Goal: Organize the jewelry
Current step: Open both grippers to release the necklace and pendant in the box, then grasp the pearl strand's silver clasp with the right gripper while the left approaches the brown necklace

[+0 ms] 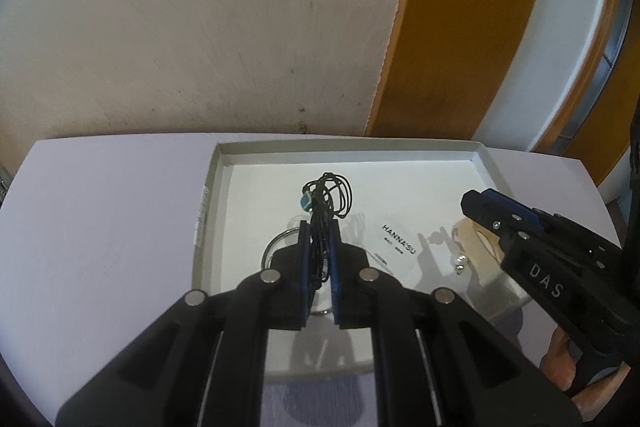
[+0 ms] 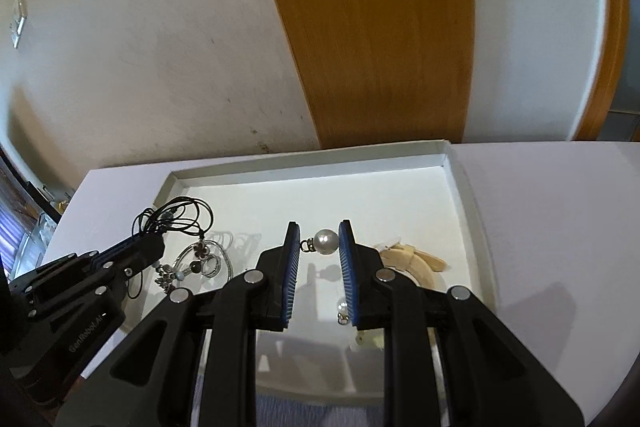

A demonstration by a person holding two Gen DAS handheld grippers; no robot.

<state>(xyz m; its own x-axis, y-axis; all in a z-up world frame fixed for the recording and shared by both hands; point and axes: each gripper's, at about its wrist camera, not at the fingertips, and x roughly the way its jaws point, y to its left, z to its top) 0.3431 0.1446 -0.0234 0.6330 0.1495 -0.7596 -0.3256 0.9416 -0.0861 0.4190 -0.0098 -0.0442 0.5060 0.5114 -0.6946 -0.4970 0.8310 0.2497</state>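
A shallow white tray (image 1: 348, 147) lies on the white table. My left gripper (image 1: 319, 231) is shut on a bundled black cord necklace (image 1: 330, 189) with a teal bead (image 1: 306, 203), and holds it above the tray's left part. Under it lies a silver ring (image 1: 273, 247). In the right wrist view my right gripper (image 2: 319, 229) is shut on a pearl earring (image 2: 325, 242), the large pearl pinched between the blue pads. A smaller pearl (image 2: 342, 306) sits by the right pad. The left gripper (image 2: 148, 247) and its cord (image 2: 180, 213) show at the left.
A beige segmented bracelet (image 2: 412, 259) lies in the tray's right part. A heap of silver pendants and rings (image 2: 200, 263) lies on its left side. The tray (image 2: 304, 163) stands against a stained wall, with a wooden door behind. A hand (image 1: 560, 363) holds the right gripper (image 1: 486, 205).
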